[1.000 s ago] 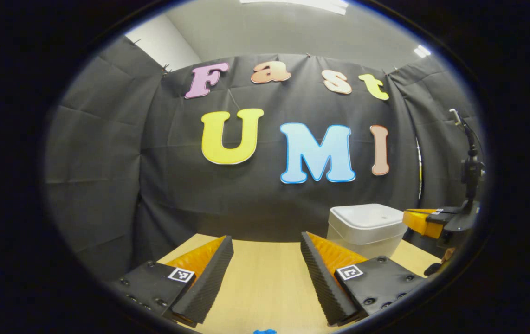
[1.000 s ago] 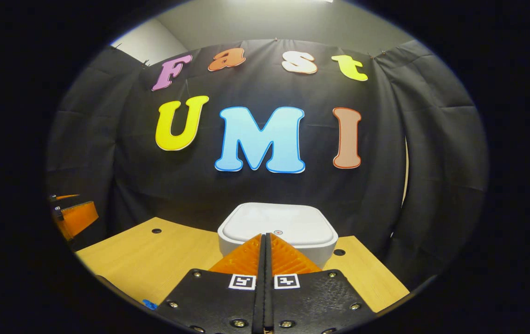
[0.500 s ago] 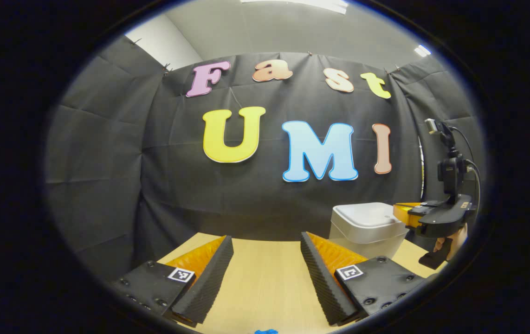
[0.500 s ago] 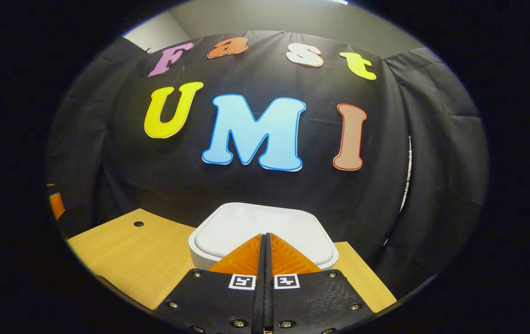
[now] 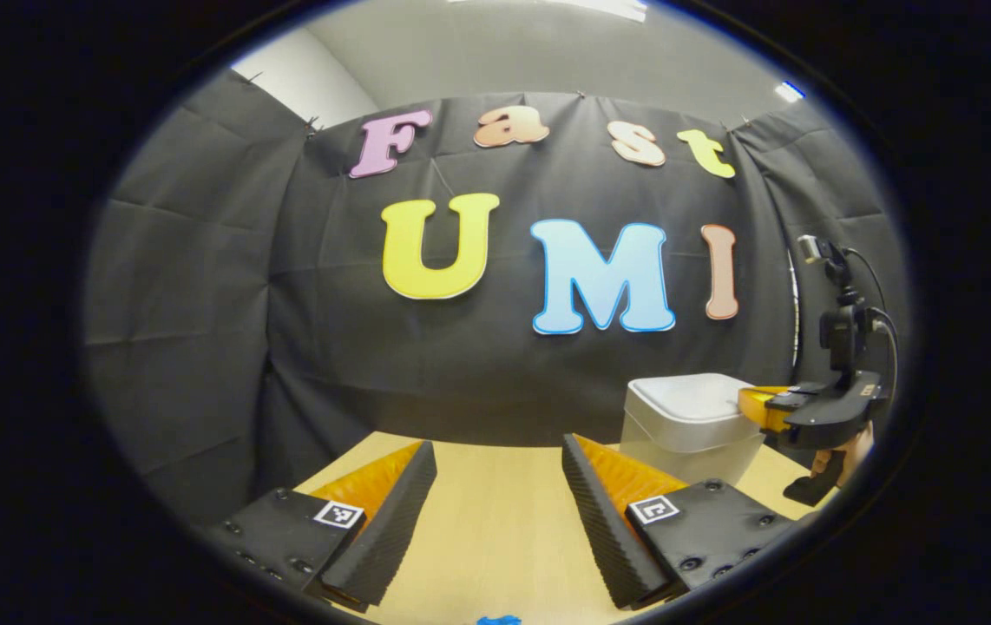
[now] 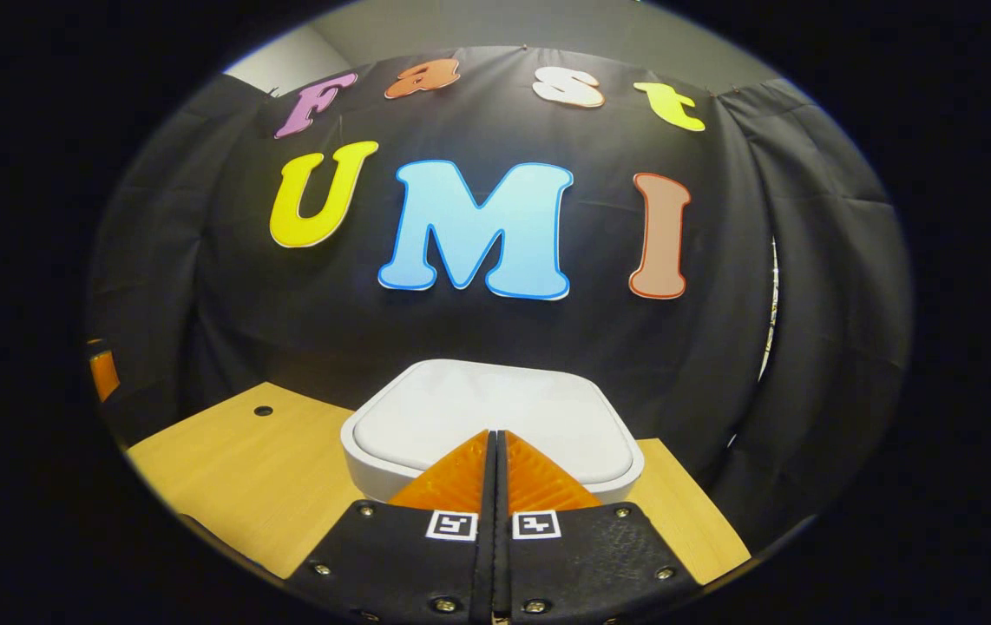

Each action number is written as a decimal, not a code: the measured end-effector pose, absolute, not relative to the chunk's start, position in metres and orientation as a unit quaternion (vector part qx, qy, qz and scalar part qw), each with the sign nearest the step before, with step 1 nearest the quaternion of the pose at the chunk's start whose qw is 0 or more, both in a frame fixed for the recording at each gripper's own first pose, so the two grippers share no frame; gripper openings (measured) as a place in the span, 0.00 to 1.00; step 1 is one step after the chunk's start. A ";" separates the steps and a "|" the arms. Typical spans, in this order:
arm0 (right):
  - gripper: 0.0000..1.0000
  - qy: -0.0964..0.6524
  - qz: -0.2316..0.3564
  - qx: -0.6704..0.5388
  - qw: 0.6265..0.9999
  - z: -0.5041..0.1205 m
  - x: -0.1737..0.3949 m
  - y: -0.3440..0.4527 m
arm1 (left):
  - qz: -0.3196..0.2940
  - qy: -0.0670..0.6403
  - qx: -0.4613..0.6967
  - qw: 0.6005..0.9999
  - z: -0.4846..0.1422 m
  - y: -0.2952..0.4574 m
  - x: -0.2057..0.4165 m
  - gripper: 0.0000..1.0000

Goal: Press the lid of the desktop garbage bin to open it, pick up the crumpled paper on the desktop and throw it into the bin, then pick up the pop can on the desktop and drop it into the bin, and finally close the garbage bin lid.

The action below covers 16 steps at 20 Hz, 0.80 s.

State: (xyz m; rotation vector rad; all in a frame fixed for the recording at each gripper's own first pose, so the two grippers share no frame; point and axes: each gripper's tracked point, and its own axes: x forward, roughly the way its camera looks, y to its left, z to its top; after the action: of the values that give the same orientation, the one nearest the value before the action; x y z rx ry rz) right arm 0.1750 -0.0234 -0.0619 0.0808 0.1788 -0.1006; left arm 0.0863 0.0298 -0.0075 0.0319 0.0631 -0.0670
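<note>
Left gripper view: left gripper (image 5: 495, 512) fingers apart, idle over desk (image 5: 495, 538); bin (image 5: 691, 425) to its right, lid (image 5: 686, 398) down, contents hidden; right gripper (image 5: 760, 408) at lid edge.

Right gripper view: right gripper fingers together, tips over lid's near edge; press should go straight down, centred; paper, can unseen.

We count one garbage bin (image 6: 495, 425) with one lid (image 6: 487, 412). One wooden desktop (image 6: 244, 469), two grippers: left gripper (image 5: 495, 473), right gripper (image 6: 496, 447).
</note>
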 end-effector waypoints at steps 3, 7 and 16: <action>0.01 0.080 -0.050 0.048 0.994 -0.061 0.176 -0.024 | -0.031 0.032 0.013 0.999 -0.010 0.029 0.083 0.95; 0.01 0.083 -0.053 0.052 0.994 -0.058 0.176 -0.025 | -0.025 0.030 0.008 0.999 -0.009 0.034 0.074 0.96; 0.00 0.083 -0.056 0.086 0.991 -0.048 0.174 -0.026 | -0.011 0.027 0.008 1.000 -0.005 0.044 0.060 0.96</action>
State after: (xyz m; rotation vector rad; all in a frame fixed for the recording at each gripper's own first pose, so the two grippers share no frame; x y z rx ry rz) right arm 0.1735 -0.0258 -0.0477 0.1729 0.1659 -0.1116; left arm 0.0598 0.0444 -0.0049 0.0152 0.0535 -0.0228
